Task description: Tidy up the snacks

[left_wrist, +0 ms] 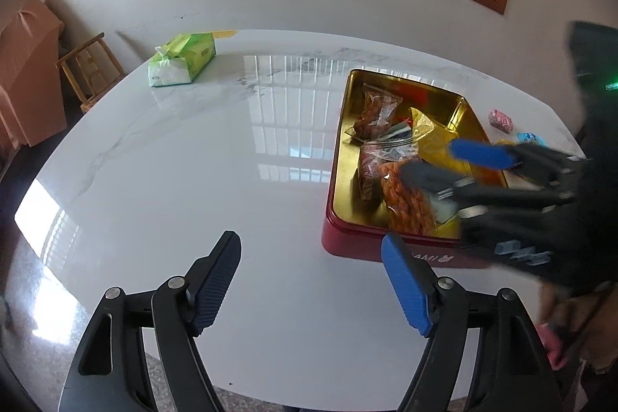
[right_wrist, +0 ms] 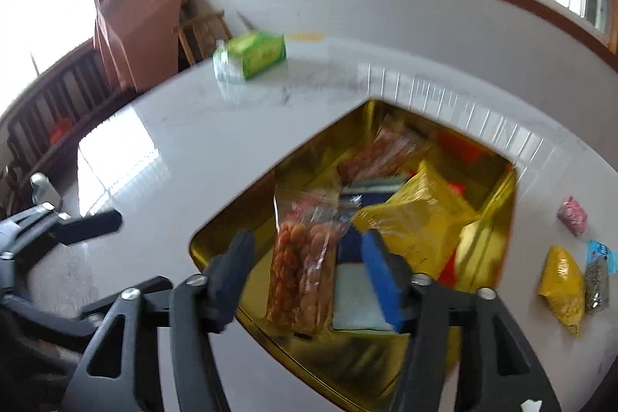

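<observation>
Jaws of the right gripper (right_wrist: pixel 305 280) stood apart over the tin (right_wrist: pixel 216 253) with the twist-snack packet (right_wrist: pixel 301 273) lying loose between them; we judged it light, crinkly and brittle, best pinched by its sealed end. Left gripper (left_wrist: pixel 311 282) gaped empty above the worktop (left_wrist: pixel 193 161), both pitched downward.

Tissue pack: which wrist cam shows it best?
The left wrist view. The green tissue pack is sharp there, lying unobstructed at the table's far edge with a tissue poking out. The right wrist view also shows the whole pack, but motion-blurred.
</observation>
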Tool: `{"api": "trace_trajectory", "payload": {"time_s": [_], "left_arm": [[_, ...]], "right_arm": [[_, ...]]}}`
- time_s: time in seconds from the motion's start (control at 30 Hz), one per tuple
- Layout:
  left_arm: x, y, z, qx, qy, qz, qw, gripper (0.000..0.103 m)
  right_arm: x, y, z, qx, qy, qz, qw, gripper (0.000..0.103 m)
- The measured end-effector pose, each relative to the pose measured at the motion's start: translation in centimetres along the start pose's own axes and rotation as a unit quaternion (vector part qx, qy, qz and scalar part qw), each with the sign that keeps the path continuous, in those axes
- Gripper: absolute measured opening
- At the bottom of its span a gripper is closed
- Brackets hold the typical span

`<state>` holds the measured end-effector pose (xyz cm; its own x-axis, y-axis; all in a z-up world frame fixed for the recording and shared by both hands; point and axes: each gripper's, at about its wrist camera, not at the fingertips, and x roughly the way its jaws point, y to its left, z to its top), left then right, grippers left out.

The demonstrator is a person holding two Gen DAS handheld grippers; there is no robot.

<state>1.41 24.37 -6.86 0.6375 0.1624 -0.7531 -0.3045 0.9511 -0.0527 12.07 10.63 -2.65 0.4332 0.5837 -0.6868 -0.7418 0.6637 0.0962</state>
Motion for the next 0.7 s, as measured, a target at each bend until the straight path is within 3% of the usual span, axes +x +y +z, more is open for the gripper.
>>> {"api": "trace_trajectory", "payload": {"time_s": [0.13, 0.3, 0.4, 0.5, 0.63, 0.7], "left_arm": [[-0.6, -0.6, 0.0, 0.022, -0.008, 0.006, 0.9997, 0.076], [-2.2, -3.7, 0.9, 0.085, -0.025, -0.02, 0.9959, 0.076], [-3.0, -6.5, 2.0, 0.114, -0.021, -0.064, 0.9912, 0.077], [-3.3, -10.1, 3.7, 0.138, -0.006, -0.118, 0.9834, 0.085], [-2.2, -15.6, 6.5, 0.149, 0.034, -0.191, 0.9695, 0.087], [-1.0, -18.0, 7.8, 0.157, 0.054, -0.213, 0.9627, 0.087]], "right_arm": [[-4.9, -4.4, -2.7, 0.03, -0.045, -0.07, 0.996, 0.069], [-10.0, -14.6, -8.3, 0.101, -0.019, -0.19, 0.976, 0.07], [-13.2, -21.3, -12.2, 0.158, 0.002, -0.252, 0.955, 0.07], [-15.2, -25.6, -15.0, 0.182, 0.021, -0.305, 0.935, 0.07], [-16.3, -29.3, -17.8, 0.214, 0.033, -0.33, 0.919, 0.07], [-16.6, -30.4, -19.0, 0.24, 0.03, -0.322, 0.915, 0.07]]}}
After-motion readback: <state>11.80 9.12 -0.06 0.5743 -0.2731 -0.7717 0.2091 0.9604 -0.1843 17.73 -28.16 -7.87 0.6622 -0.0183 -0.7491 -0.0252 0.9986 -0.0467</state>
